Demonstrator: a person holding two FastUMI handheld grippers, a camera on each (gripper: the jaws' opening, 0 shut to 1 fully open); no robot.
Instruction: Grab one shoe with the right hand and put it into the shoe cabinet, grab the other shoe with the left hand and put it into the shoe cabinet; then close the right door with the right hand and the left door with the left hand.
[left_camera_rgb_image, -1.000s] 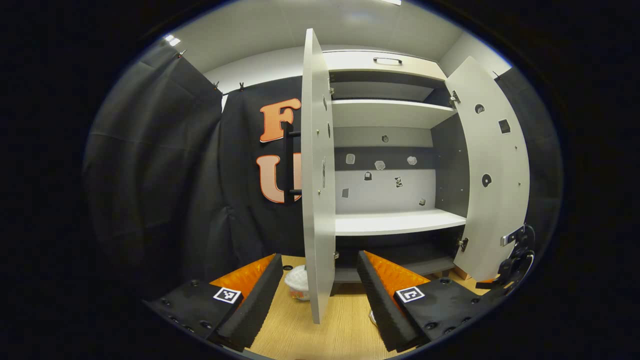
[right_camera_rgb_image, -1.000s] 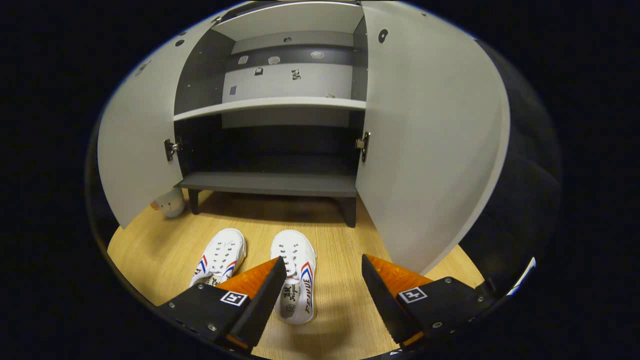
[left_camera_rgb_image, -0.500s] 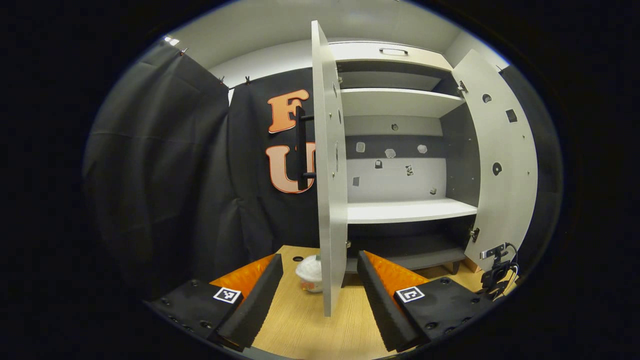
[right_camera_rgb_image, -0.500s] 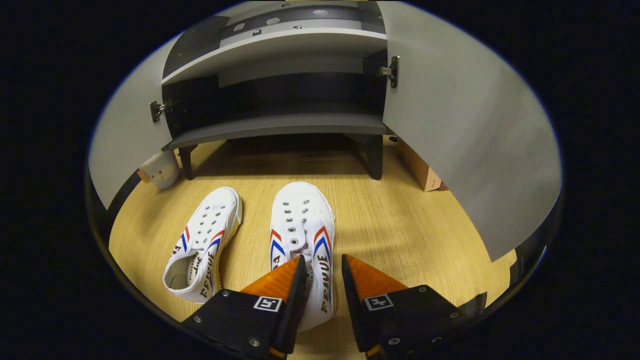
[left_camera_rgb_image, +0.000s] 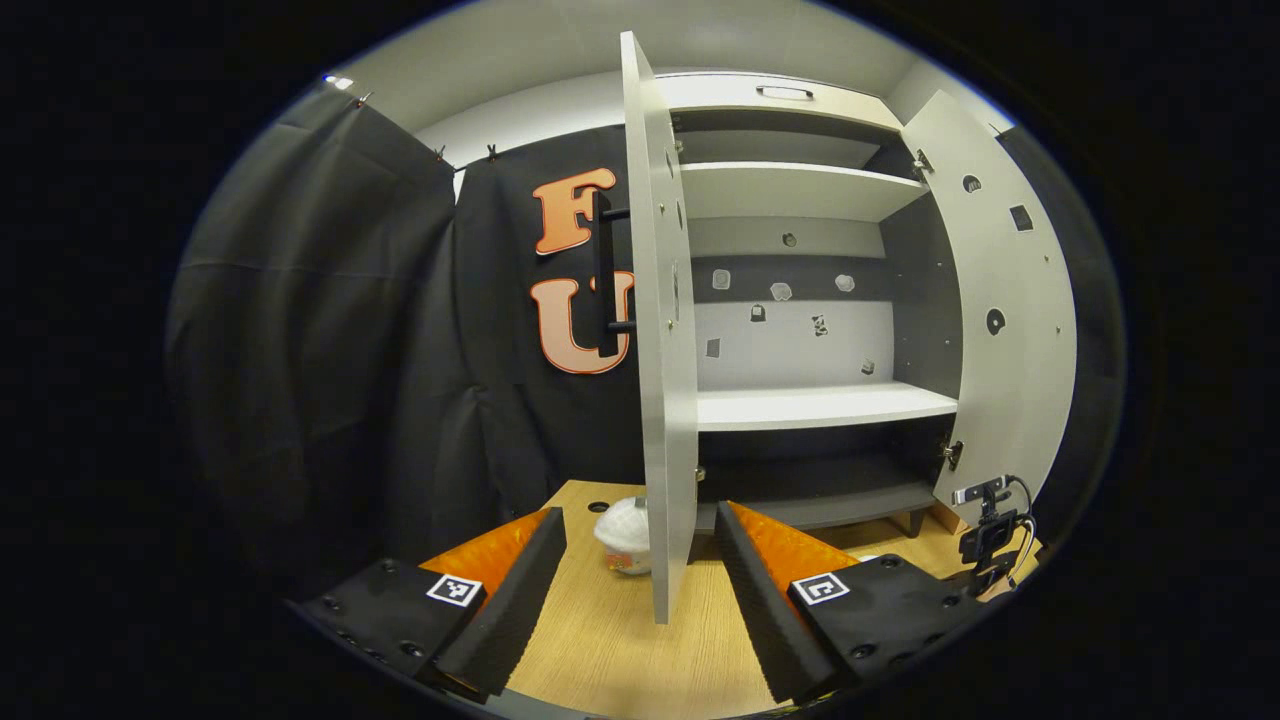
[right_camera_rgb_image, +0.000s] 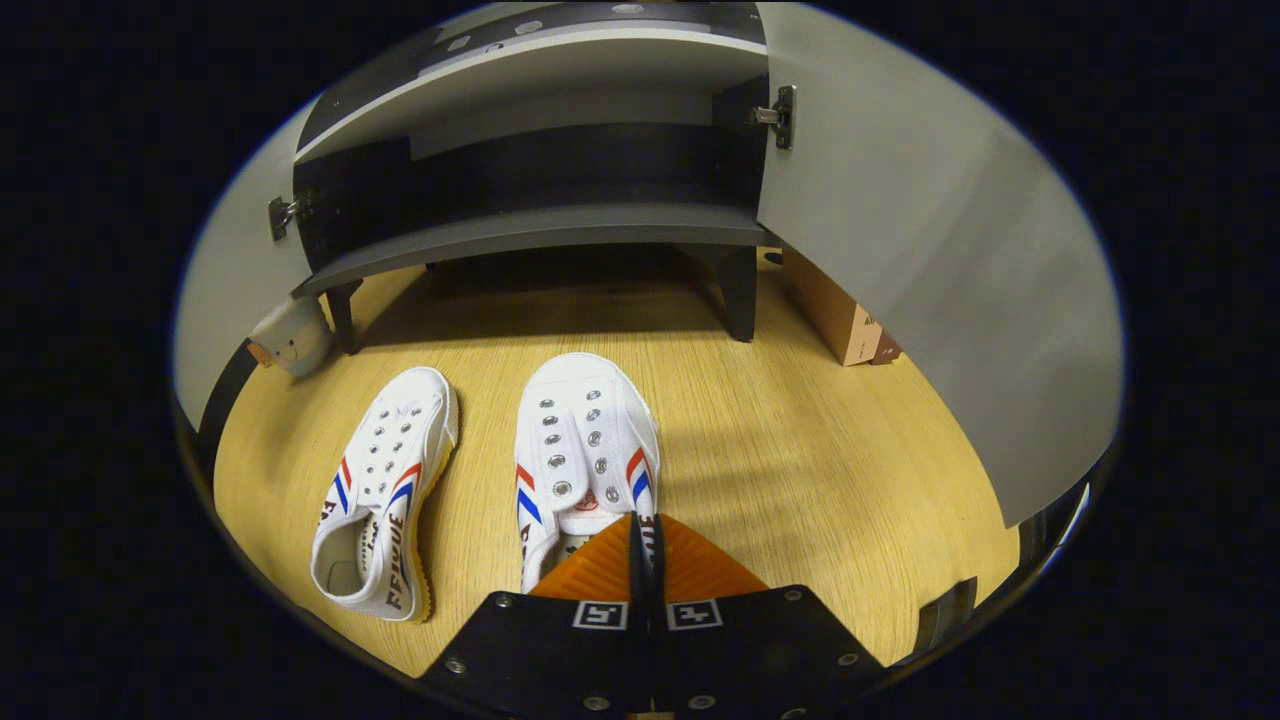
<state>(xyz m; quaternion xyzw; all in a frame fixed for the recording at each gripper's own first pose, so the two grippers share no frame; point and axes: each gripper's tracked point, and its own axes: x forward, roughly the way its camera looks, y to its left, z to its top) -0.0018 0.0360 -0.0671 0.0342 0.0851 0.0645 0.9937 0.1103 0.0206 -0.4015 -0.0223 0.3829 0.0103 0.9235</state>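
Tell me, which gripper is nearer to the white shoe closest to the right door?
Right. The right gripper is closed on the side wall of that shoe. The left gripper hangs open, facing the edge of the left door.

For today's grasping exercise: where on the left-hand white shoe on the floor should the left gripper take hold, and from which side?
Grip the left shoe at the heel collar, one finger inside the opening and one outside. The opening faces up and the heel points away from the cabinet, so coming from above and behind the heel looks best. The left gripper is open.
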